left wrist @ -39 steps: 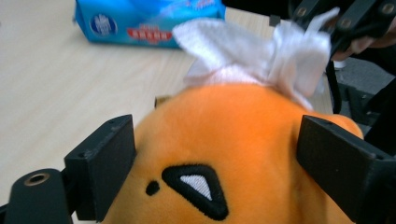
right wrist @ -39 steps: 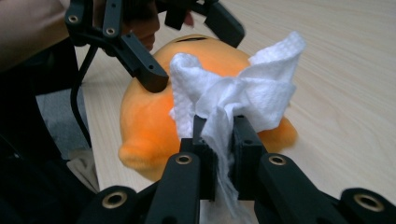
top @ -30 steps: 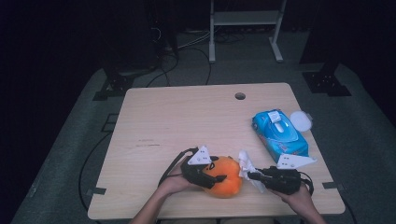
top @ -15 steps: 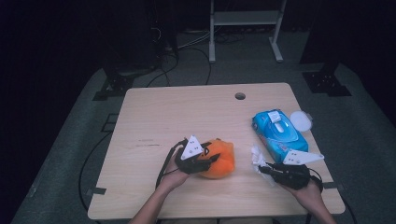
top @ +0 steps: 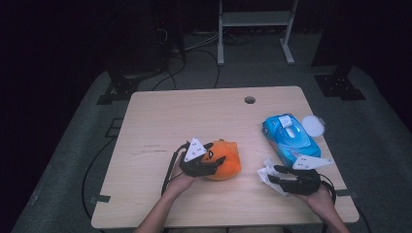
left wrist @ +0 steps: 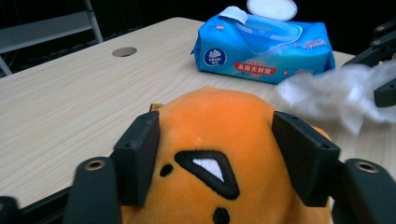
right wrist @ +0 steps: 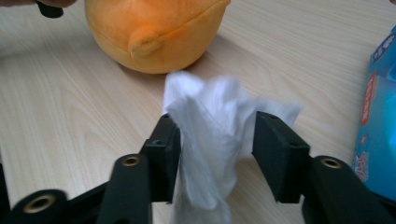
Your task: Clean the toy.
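Observation:
An orange plush toy (top: pixel 228 162) with a black-and-white face patch lies on the wooden table (top: pixel 194 116) near its front. My left gripper (top: pixel 214 164) comes in from the left, and its pads (left wrist: pixel 140 154) still press both sides of the plush toy (left wrist: pixel 219 121), though the jaws have just been opening. To the right, my right gripper (top: pixel 273 177) points left. Its jaws have just been opening, and a crumpled white wipe (right wrist: pixel 210 121) sits loosely between them. The wipe (top: pixel 266 172) rests on the table, apart from the toy.
A blue pack of wet wipes (top: pixel 289 138) lies at the right with its white lid (top: pixel 312 125) flipped open. A cable hole (top: pixel 249 100) sits near the far edge. Dark floor, cables and a metal stand surround the table.
The left gripper has carried the plush toy away from the front edge and slightly left, off the wipe. The right gripper has drawn the wipe a little to the right.

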### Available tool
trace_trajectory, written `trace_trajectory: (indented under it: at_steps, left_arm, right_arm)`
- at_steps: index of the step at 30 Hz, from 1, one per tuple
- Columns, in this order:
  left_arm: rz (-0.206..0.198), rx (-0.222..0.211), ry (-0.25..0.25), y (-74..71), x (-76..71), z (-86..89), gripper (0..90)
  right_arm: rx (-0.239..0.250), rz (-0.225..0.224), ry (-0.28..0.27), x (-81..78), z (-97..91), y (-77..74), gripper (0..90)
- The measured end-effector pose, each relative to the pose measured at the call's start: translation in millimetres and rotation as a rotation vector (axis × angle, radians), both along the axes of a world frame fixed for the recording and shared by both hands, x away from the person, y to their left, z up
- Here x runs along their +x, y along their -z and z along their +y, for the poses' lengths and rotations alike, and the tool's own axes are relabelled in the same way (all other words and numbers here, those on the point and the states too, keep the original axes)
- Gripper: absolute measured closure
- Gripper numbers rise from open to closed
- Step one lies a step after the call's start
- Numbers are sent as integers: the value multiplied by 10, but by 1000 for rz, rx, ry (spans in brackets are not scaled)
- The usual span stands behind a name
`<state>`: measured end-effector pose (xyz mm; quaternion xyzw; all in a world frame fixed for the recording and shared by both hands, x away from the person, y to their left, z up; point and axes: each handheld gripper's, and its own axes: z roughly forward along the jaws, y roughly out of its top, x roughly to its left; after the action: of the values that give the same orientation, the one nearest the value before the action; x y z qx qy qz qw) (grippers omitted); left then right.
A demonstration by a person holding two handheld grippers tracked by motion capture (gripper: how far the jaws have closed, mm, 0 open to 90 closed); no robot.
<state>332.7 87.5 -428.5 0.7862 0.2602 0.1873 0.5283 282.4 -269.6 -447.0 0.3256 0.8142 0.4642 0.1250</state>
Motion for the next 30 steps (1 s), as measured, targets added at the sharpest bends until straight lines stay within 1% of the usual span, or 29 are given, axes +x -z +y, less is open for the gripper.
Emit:
trace_trajectory:
  at_steps: [2,3,5,7,10,15,17,22,27,30]
  left_arm:
    - [10,-33,7,-36,11,40,299]
    - [11,-42,5,-49,12,55,284]
    - [16,-47,-4,-60,10,78,247]
    - [22,-40,-14,-61,4,101,212]
    - [35,-47,-16,-73,-22,146,168]
    - [42,-41,-39,-92,-94,229,118]
    - [44,-41,-43,-102,-112,271,110]
    - [53,-44,-52,-112,-115,357,101]
    - [62,-31,-60,-112,-157,454,101]
    - [62,-17,-88,-77,-195,522,101]
  right_arm:
    - [14,-1,-2,0,-20,-10,432]
    - [18,3,2,3,-27,-15,411]
    - [22,3,10,10,-42,-23,395]
    - [28,3,13,21,-50,-23,376]
    - [22,1,17,19,-34,-26,362]
    - [25,-30,13,-26,-2,-60,346]
    - [20,-32,14,-35,5,-62,342]
    - [24,-36,23,-19,-4,-60,336]
    - [19,-22,26,-17,-4,-58,332]
    - [16,-28,24,-31,11,-58,330]
